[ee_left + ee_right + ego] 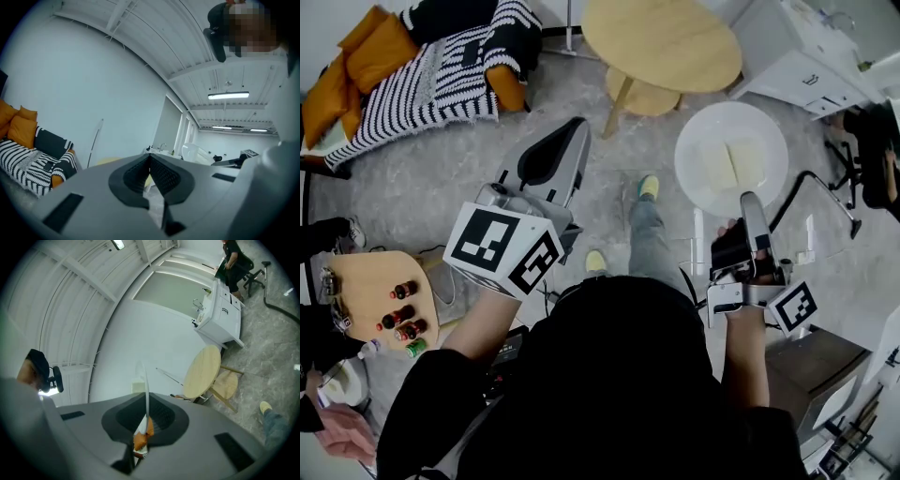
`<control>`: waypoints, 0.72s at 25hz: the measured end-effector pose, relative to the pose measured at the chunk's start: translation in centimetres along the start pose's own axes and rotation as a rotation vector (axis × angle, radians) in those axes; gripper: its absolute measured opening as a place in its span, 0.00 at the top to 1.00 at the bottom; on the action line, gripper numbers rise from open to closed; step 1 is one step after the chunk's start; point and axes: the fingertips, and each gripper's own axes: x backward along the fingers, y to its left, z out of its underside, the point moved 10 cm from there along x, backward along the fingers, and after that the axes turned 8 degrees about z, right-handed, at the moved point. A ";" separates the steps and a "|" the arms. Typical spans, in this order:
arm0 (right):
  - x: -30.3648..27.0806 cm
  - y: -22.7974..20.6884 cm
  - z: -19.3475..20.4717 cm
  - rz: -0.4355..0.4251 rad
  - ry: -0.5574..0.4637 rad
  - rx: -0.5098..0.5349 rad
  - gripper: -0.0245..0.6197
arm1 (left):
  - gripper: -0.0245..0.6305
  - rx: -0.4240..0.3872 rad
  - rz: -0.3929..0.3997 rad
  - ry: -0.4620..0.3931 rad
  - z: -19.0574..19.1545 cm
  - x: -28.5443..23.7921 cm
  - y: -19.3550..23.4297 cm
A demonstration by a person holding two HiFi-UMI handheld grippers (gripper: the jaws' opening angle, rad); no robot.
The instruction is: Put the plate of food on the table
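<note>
On our left, the left gripper (570,136) hung over the grey floor (441,178) with its jaws pressed together on nothing. Further right stood the round wooden table (661,42). Just right of it, the white plate (705,127), carrying two pale slices of food (733,161), was held level above the floor, near the table but apart from it. Our right gripper (751,204) was clamped on the plate's near rim.

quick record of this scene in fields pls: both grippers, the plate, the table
right gripper: shut on the rim of the white round plate
plate: held above the grey floor, carrying two pale flat slices of food
left gripper: jaws together, empty
table: round light wooden table ahead, plate not yet on it
</note>
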 end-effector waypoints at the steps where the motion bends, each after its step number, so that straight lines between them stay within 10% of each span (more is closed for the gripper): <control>1: -0.3 0.1 -0.1 -0.005 -0.001 0.002 0.93 | 0.95 -0.003 -0.005 -0.004 -0.2 0.0 0.3; 18: -13.2 -4.4 -6.5 -0.023 0.067 -0.038 0.93 | 0.95 -0.003 -0.078 0.019 -1.5 -11.0 7.2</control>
